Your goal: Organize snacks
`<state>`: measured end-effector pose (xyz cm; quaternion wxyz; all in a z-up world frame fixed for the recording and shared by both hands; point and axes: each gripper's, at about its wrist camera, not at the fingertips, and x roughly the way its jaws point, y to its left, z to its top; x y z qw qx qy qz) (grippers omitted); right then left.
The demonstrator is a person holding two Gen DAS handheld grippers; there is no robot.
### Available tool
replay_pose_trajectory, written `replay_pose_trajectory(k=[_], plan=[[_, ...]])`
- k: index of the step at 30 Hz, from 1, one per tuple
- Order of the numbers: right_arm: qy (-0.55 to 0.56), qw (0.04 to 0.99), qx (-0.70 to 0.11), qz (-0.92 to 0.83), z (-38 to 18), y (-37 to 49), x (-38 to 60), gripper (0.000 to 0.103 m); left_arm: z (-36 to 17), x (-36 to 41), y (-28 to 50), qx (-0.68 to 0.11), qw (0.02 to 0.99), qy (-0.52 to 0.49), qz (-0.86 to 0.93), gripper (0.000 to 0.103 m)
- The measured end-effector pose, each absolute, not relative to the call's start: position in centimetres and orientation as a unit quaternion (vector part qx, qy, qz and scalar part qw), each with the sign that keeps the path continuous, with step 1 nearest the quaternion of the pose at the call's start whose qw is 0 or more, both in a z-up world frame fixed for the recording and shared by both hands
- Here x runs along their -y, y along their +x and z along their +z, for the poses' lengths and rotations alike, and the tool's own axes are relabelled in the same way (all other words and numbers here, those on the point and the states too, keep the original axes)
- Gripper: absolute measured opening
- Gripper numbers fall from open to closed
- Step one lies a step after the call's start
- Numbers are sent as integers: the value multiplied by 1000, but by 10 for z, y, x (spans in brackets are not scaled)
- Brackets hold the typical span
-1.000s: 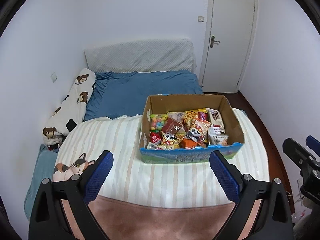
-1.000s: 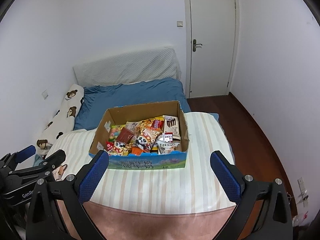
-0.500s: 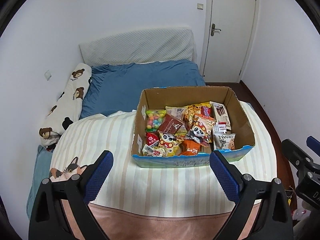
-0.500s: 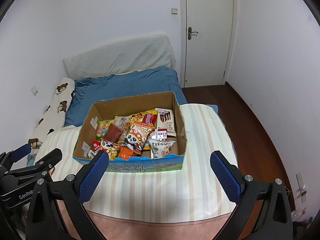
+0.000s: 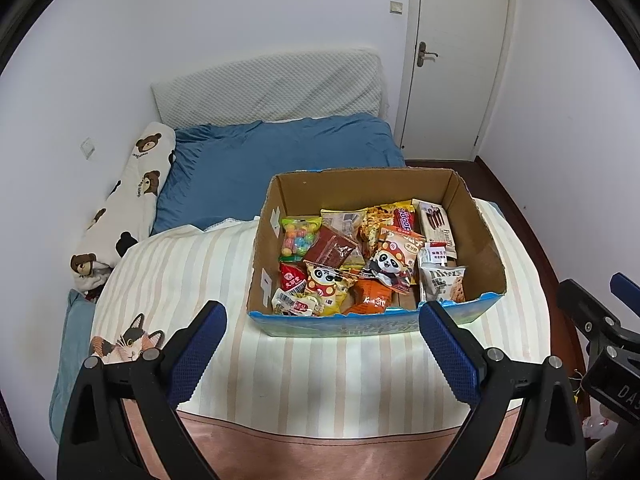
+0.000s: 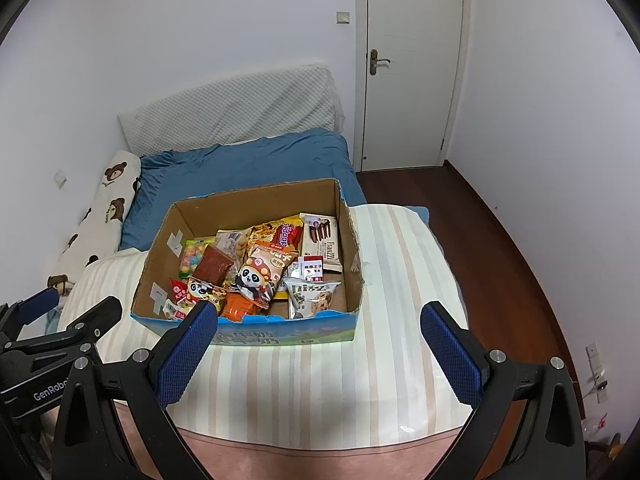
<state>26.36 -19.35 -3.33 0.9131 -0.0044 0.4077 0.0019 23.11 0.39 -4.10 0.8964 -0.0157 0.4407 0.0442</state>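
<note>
Bed (image 5: 248,168): I see blue bedding at the far end, beyond the box; a striped blanket (image 5: 344,364) covers the near end.
Striped blanket: the box stands on it, toward its right half in my left view.
Cardboard box (image 5: 486,248): my landmark, open-topped, with a blue printed front wall. It sits ahead of both my grippers.
Bear pillow (image 5: 124,208): well to the left of the box, along the wall.
Left gripper (image 5: 322,322): I hold it spread wide and empty; its right finger overlaps the box's front right corner in view, its left finger is off to the left of the box.
Right gripper (image 6: 320,322): also spread wide, gripping nothing; its left finger overlaps the box's front left corner, its right finger lies to the right of the box.
Snacks (image 5: 360,256): piled loose inside the box.
Panda packet (image 5: 390,264): middle of the box.
Cookie packet (image 5: 442,282): front right inside the box.
Candy bag (image 5: 298,238): back left inside the box.
</note>
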Motion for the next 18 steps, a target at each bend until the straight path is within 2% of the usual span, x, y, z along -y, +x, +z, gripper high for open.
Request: replay_pose_trajectory(k=[18], plan=[[-12,917,-399,1,-22,257,195,103,-37,-4,230,-437,898,-17,39,99]])
